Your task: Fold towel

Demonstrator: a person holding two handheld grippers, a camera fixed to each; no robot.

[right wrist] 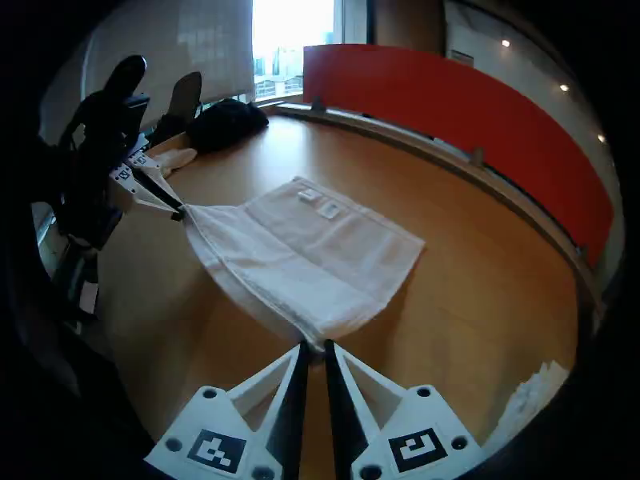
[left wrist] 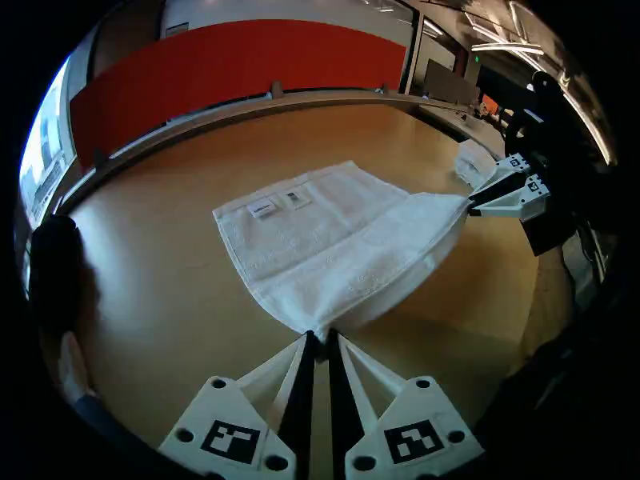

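A white towel [left wrist: 320, 232] lies on the wooden table [left wrist: 160, 264], its near edge lifted off the surface. My left gripper [left wrist: 320, 340] is shut on one near corner of the towel. The right gripper [left wrist: 472, 206] shows at the right of the left gripper view, pinching the other lifted corner. In the right gripper view the towel [right wrist: 320, 248] stretches from my right gripper [right wrist: 314, 346], shut on its corner, to the left gripper [right wrist: 178, 212] at the left. Two small labels [right wrist: 318, 202] sit near the towel's far edge.
A red panel [left wrist: 240, 72] runs along the table's far edge. A dark bag [right wrist: 224, 124] and chairs [right wrist: 120, 84] stand by the window end. Another white cloth [left wrist: 472, 160] lies behind the right gripper. A crumpled white cloth [right wrist: 536, 392] rests near the table's edge.
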